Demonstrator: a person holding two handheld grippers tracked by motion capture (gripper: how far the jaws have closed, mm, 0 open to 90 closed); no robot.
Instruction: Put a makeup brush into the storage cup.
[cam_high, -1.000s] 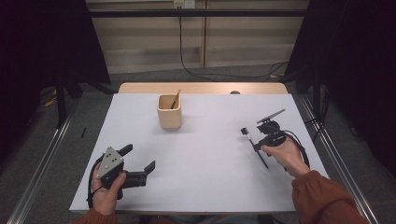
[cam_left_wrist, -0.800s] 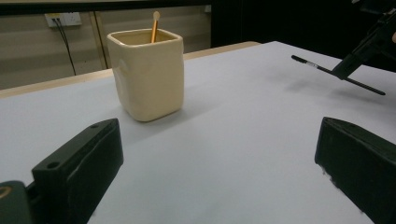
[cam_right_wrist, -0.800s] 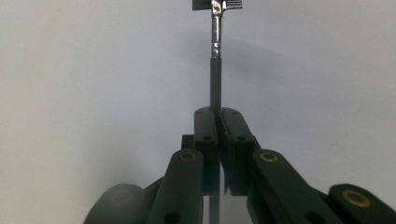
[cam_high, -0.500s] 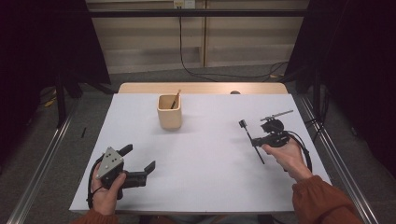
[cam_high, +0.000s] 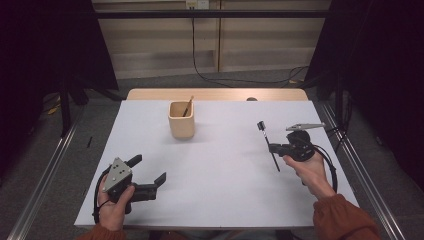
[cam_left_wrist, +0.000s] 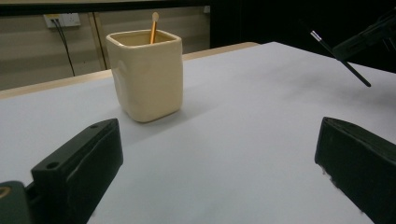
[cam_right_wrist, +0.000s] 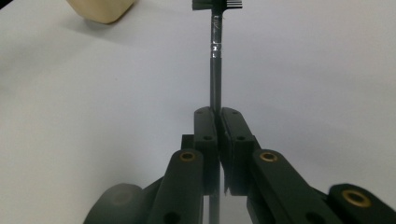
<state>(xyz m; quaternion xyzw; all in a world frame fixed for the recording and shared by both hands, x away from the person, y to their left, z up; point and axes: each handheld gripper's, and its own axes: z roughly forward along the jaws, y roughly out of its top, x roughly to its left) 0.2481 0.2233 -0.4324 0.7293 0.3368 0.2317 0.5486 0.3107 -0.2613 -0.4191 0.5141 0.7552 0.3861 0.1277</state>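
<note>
A cream cup (cam_high: 181, 120) stands at the table's far middle with a thin orange stick (cam_high: 188, 106) leaning in it. My right gripper (cam_high: 276, 148), on the right side, is shut on the handle of a thin black brush (cam_high: 265, 136). The brush's small comb head points toward the far side, and the brush is lifted off the sheet. In the right gripper view the jaws (cam_right_wrist: 216, 116) pinch the brush shaft (cam_right_wrist: 215, 60), with the cup (cam_right_wrist: 100, 9) at the upper left. My left gripper (cam_high: 148, 169) rests open near the front left and faces the cup (cam_left_wrist: 147, 74).
A white sheet (cam_high: 220, 185) covers the table, with a wooden strip (cam_high: 215, 94) bare at the far edge. Metal rails (cam_high: 45, 170) run along both sides on the floor. Cables trail behind the table.
The right hand has turned a little, and the brush head has shifted slightly toward the far side. The left gripper has stayed in place.
</note>
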